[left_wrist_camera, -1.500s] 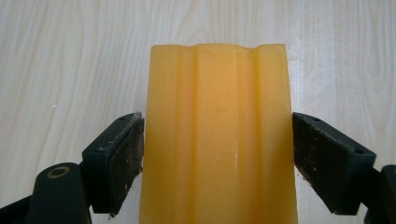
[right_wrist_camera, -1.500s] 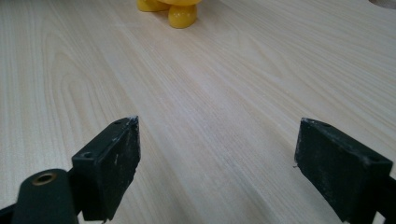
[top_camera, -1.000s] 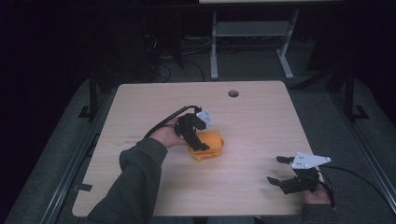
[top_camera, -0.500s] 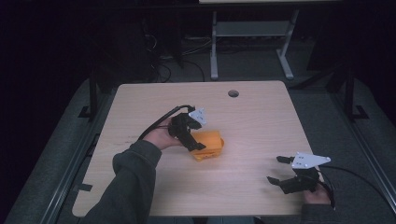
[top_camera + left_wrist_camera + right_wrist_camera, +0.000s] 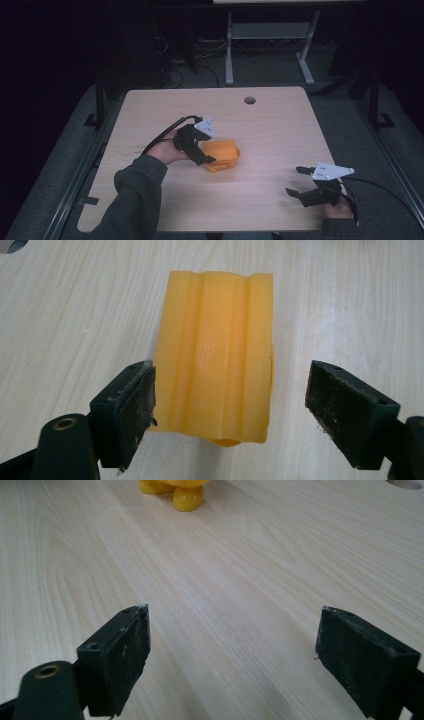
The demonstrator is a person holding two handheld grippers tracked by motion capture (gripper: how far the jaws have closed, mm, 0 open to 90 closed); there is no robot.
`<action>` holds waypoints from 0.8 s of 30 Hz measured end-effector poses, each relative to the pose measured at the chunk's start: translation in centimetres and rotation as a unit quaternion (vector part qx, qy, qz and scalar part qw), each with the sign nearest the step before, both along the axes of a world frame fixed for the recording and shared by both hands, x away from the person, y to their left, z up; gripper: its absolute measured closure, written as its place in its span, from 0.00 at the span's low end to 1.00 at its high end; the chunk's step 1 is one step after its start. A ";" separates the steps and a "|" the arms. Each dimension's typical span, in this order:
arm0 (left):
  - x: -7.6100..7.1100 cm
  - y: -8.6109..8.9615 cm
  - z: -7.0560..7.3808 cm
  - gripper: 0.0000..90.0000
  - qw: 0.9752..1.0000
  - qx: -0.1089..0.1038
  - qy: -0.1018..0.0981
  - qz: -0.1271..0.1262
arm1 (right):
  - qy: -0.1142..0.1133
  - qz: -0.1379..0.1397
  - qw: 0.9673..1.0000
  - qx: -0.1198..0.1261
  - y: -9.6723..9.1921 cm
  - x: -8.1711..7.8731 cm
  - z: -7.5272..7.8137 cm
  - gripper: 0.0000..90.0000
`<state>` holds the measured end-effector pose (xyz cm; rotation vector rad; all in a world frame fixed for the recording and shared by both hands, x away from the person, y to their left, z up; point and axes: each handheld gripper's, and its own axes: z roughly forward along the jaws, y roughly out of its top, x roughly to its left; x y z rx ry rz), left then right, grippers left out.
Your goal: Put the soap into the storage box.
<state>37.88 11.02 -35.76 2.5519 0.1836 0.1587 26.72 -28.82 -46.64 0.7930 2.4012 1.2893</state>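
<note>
An orange ridged plastic piece (image 5: 226,153) lies near the middle of the wooden table (image 5: 270,130). My left gripper (image 5: 206,156) is at its left end, open. In the left gripper view the piece (image 5: 215,350) lies between the jaws of the left gripper (image 5: 230,390): the left pad (image 5: 137,410) touches its edge and the right pad (image 5: 345,410) stands clear. My right gripper (image 5: 295,181) rests open near the front right corner, holding nothing. In the right gripper view the right gripper (image 5: 232,650) spans bare wood, with the orange piece (image 5: 185,497) far ahead.
A round cable hole (image 5: 249,100) sits near the table's far edge. A metal stand (image 5: 270,35) and cables lie on the dark floor behind the table. Cables trail from both grippers.
My left gripper has drawn back to the left, from over the orange piece to its left end. The right gripper has stayed still.
</note>
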 end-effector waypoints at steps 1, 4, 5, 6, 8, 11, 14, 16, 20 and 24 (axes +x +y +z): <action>0.0 0.1 0.0 0.22 1.000 -0.003 0.000 0.001 | 0.000 0.000 1.000 -0.001 0.0 0.0 0.0 0.15; -0.3 0.3 0.0 0.21 1.000 0.003 0.001 0.002 | 0.003 -0.001 1.000 -0.002 0.0 0.0 0.0 0.15; -0.4 0.3 0.0 0.21 1.000 0.004 0.001 0.001 | 0.003 -0.002 1.000 -0.002 0.0 0.0 0.0 0.15; -0.4 0.3 0.0 0.21 1.000 0.005 0.001 0.000 | 0.003 -0.003 1.000 -0.003 0.0 0.0 -0.1 0.15; -0.5 0.4 0.0 0.21 1.000 0.010 0.002 0.000 | 0.003 -0.003 1.000 -0.004 0.0 0.0 0.0 0.15; -0.8 0.7 -0.1 0.22 1.000 0.004 -0.005 0.003 | 0.002 -0.004 1.000 -0.004 0.0 0.0 0.0 0.15; -1.0 1.0 -0.3 0.22 1.000 -0.004 -0.003 0.007 | 0.003 -0.005 1.000 -0.004 0.0 0.0 0.0 0.15; -1.2 1.2 -0.4 0.22 1.000 -0.004 0.000 0.009 | 0.002 -0.006 1.000 -0.005 0.0 0.0 0.0 0.15; -1.7 1.5 -0.2 0.22 1.000 -0.011 -0.006 0.008 | 0.002 -0.007 1.000 -0.006 0.0 0.0 0.0 0.15; -2.1 1.7 -0.3 0.22 1.000 -0.010 -0.008 0.010 | 0.001 -0.010 1.000 -0.005 -0.1 0.0 0.0 0.15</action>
